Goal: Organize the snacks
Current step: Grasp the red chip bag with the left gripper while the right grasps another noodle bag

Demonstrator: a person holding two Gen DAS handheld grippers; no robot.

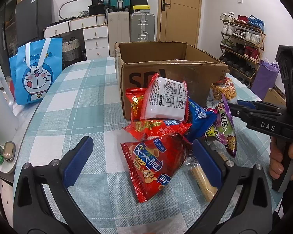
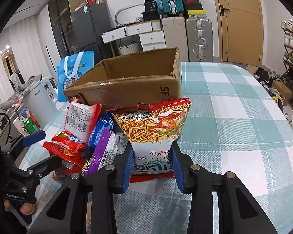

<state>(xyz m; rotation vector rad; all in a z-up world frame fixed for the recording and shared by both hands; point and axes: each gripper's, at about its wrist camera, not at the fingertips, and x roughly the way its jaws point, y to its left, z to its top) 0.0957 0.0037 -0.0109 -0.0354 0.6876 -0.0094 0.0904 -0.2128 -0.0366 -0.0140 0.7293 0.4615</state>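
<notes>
I am gripping the noodle bag with my right hand-held gripper; its blue pads are pressing in on the bag's lower end, and the bag is standing upright just in front of the box. The box is sitting open on the desk, and as far as I can see into it, it looks empty, so I am judging this to be the first pick of the sorting.

My left hand-held gripper is hanging open over the near edge of the pile, its pads spread to either side of the red crisp bag but not touching it. The rest of the snacks, a white packet, a blue pack and a purple bag, are leaning against the box front.

Next I am likely needing to lift the noodle bag clear of the rim and carry it over the opening before letting go. The bag is puffy and slick, so I am expecting it to sag or twist in the pinch. The left one could then close on the crisp bag.
</notes>
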